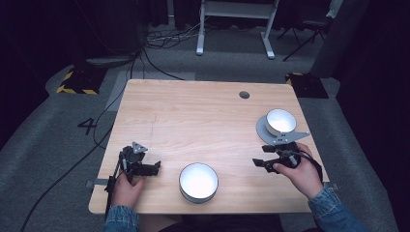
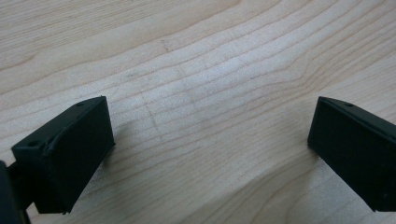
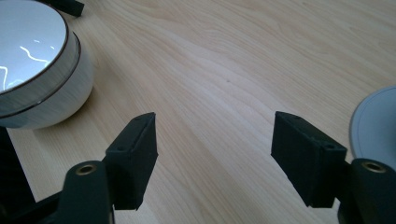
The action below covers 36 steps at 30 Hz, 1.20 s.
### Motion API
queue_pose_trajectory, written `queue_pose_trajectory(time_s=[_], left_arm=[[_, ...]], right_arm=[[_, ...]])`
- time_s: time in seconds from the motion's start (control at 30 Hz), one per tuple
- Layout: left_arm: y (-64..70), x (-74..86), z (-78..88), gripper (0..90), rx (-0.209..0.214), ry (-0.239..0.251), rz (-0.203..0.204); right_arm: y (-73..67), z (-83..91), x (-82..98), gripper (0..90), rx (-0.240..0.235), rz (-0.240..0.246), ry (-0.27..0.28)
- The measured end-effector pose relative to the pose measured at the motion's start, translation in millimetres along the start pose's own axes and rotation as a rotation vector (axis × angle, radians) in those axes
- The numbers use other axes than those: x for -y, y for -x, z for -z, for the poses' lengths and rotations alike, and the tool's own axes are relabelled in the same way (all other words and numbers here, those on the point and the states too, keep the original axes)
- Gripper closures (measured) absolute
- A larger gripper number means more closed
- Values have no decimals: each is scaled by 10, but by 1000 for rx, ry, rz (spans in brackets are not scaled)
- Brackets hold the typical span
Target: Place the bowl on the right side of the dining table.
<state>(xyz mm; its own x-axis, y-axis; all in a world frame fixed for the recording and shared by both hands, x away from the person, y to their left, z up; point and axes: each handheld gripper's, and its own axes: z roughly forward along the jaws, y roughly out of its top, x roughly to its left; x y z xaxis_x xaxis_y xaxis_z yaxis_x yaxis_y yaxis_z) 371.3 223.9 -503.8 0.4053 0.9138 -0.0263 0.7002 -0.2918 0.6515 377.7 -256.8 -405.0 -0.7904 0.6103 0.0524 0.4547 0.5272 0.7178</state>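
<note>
At the near left of the wooden table [image 1: 193, 111], the left gripper [image 1: 155, 167] rests low over bare wood, held in the person's left hand [image 1: 126, 189]. In the left gripper view its jaws stand wide apart with nothing between them, so it is released.

Near the middle of the near edge sits a large white bowl [image 1: 198, 181], upright and mouth up, between the two grippers and apart from both. It looks like glazed ceramic: stiff, fairly heavy, smooth enough to slip, and likely to chip if knocked. With jaws like these, the rim wall seems the best place to pinch, one jaw inside and one outside. Being round, it has no long axis along the table; its axis runs straight up.

At the near right, the right gripper [image 1: 256, 162] in the right hand [image 1: 303, 175] points left toward that bowl, jaws likewise spread and empty. Just beyond it a smaller white bowl [image 1: 280, 121] sits upright on a grey plate [image 1: 261, 129].
</note>
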Motion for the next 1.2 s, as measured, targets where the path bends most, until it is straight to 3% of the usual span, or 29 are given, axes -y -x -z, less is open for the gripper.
queue_pose_trajectory(time_s=[0.17,0.3,0.47,0.7,1.07,1.2], left_arm=[[0,0,-1,4,-2,2,-1],[0,0,-1,4,-3,2,-1],[-1,1,-2,4,-3,5,-1],[0,0,0,4,-1,0,-1],[1,1,-2,4,-1,3,0],[0,0,1,4,-1,-1,0]], right_arm=[[-6,-81,125,319,-9,-10,0],[-9,-167,237,316,-2,14,-17],[-29,-251,337,314,-40,-15,-21],[-44,-327,458,313,-45,-27,-30],[-115,-441,660,315,-63,4,-28],[-148,-476,702,309,-38,51,-43]])
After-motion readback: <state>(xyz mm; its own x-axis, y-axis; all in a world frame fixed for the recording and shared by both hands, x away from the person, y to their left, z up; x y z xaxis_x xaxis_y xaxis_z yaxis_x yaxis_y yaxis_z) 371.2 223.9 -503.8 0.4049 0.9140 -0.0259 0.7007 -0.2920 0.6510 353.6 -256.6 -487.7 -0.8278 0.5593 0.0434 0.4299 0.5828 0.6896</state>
